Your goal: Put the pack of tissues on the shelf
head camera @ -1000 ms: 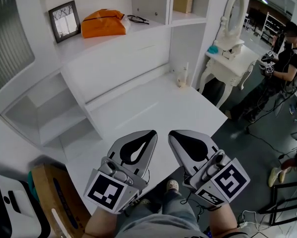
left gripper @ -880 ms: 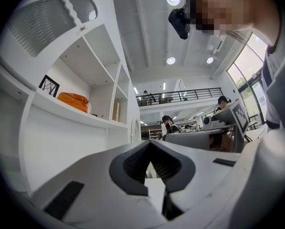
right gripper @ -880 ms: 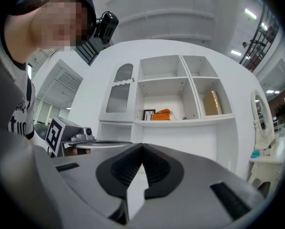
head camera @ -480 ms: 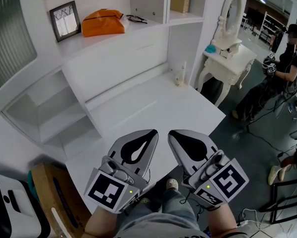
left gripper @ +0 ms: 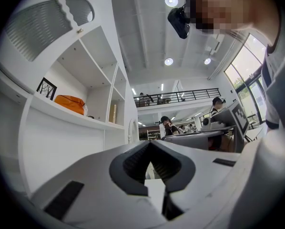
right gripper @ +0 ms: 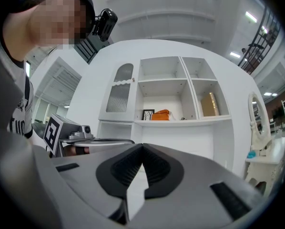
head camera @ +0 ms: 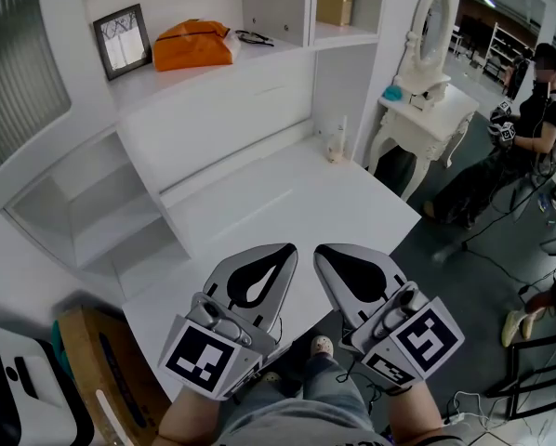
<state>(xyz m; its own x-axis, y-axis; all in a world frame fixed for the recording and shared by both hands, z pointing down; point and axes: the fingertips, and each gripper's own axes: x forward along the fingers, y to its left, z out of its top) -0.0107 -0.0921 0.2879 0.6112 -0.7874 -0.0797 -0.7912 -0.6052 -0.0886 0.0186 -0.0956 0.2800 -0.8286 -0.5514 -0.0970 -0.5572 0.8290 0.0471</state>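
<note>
On the shelf [head camera: 157,84]: one tissue pack [head camera: 192,43], one frame [head camera: 122,38], one pair of glasses [head camera: 257,36]. Right of the shelf: one mirror [head camera: 438,24]. Below the shelf, two grippers: left gripper [head camera: 283,252], right gripper [head camera: 326,252].

Bright, even light from round ceiling lamps [left gripper: 170,0]. Soft, weak shadows under white shelf [head camera: 166,80]. Head view sharp. Gripper views bent at edges, corners black, close foreground soft.

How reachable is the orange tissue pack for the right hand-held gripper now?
Probably yes: the shelf front is open and nothing stands between the right hand-held gripper and the orange tissue pack.
</note>
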